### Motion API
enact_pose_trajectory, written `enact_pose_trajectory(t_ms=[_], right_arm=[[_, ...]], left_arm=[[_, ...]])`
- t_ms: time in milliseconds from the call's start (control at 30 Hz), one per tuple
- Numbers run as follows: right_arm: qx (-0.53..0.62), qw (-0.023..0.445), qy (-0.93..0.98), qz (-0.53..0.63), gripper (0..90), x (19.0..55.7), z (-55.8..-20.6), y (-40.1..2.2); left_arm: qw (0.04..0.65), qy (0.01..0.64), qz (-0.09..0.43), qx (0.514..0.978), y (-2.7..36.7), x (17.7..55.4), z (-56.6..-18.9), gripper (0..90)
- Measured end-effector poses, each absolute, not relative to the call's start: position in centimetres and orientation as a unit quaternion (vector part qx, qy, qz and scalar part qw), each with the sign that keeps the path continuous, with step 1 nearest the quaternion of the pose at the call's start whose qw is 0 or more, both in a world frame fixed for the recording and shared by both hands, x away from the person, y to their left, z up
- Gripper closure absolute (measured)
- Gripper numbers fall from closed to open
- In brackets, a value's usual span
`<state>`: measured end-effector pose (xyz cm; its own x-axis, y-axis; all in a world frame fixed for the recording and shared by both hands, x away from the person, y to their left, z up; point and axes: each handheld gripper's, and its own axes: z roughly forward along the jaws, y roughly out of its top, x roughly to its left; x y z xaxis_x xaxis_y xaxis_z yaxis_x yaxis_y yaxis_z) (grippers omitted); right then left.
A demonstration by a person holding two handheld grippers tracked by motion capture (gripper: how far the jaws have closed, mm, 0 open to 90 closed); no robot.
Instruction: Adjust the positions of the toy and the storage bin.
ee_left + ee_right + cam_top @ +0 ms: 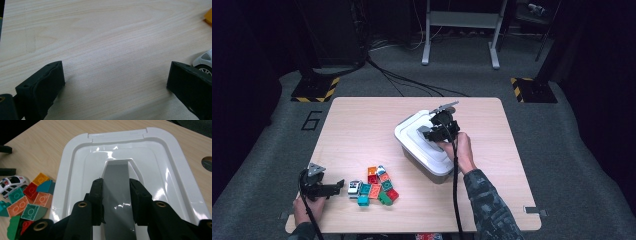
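White glossy plastic storage box lid (160, 170), rounded corners, stepped rim, with a raised grey handle strip (117, 195) down its centre; it sits on a grey box at the wooden table's (362, 125) middle-right. Right gripper (116, 197) pinches the handle strip. Left gripper (113, 82) spread wide, nothing between, near the coloured toy bricks (379, 187).

Can't really make out the brick pile (374, 187) from the high view, the single pieces are too small to count. In the left gripper view the toy car (204, 62) is chopped off by the right edge, same for an orange brick (208, 16) in the corner. In the right gripper view, the jaws cover the near end of the lid's grey handle (117, 192).
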<state>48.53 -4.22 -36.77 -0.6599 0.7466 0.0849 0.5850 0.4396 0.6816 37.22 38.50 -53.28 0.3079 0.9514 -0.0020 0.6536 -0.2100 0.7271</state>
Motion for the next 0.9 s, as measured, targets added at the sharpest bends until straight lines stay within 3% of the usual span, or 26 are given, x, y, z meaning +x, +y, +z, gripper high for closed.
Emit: enact_pose_trajectory(t_ms=[233,300,367,433,900], right_arm=[[0.386,0.175,0.853,0.304,64.7,48.0,-36.7,-2.3],[0.378,0.19,0.863,0.274,58.4,48.1,-37.3,-1.8],[0.375,0.2,0.861,0.279,61.9,48.1,-37.7,-1.7],[0.385,0.194,0.858,0.278,66.1,47.9,-37.7,-1.5],[0.412,0.158,0.842,0.31,67.2,48.1,-37.8,0.1]], left_arm=[[0.32,0.54,0.231,0.743,38.5,37.2,-53.3,1.1],[0.32,0.54,0.231,0.743,38.5,37.2,-53.3,1.1],[0.322,0.541,0.233,0.742,38.5,37.2,-53.3,1.1],[0.32,0.54,0.231,0.743,38.5,37.2,-53.3,1.1],[0.319,0.54,0.228,0.745,38.5,37.2,-53.2,1.1]])
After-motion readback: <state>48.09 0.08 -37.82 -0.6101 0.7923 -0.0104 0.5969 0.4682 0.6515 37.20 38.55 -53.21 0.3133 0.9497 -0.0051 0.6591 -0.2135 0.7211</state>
